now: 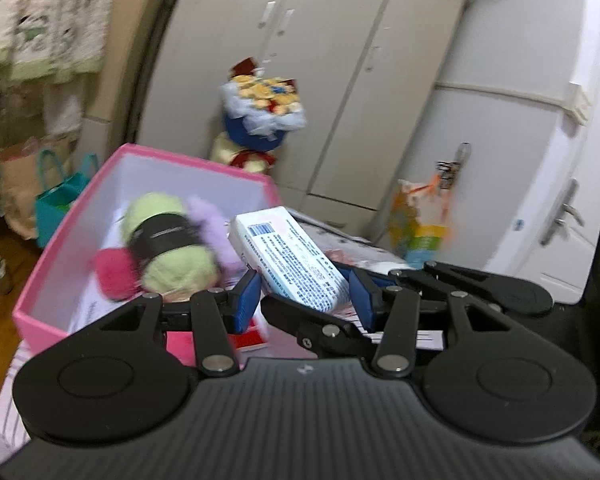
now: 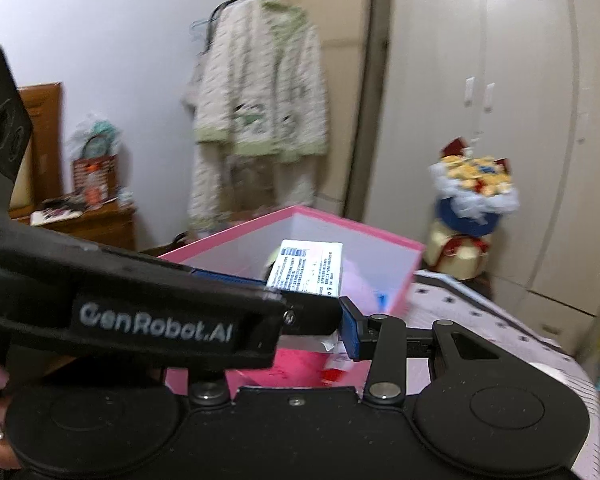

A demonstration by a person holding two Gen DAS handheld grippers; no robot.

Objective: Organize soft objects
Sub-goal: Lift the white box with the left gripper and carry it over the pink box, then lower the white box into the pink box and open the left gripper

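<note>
A pink box (image 1: 32, 312) stands open at the left, with a green plush toy (image 1: 172, 252) in a black band lying inside. Just right of the toy, over the box's near corner, is the white tissue pack (image 1: 288, 260). My left tongs (image 1: 304, 298) stand partly open, their blue pads (image 1: 246, 300) clamped on the pack's two sides. My right tongs (image 2: 296, 332) come in from the right and cross close under the left ones. They are partly open too, but the left tongs hide one finger, so I cannot tell whether they grip the pack.
</note>
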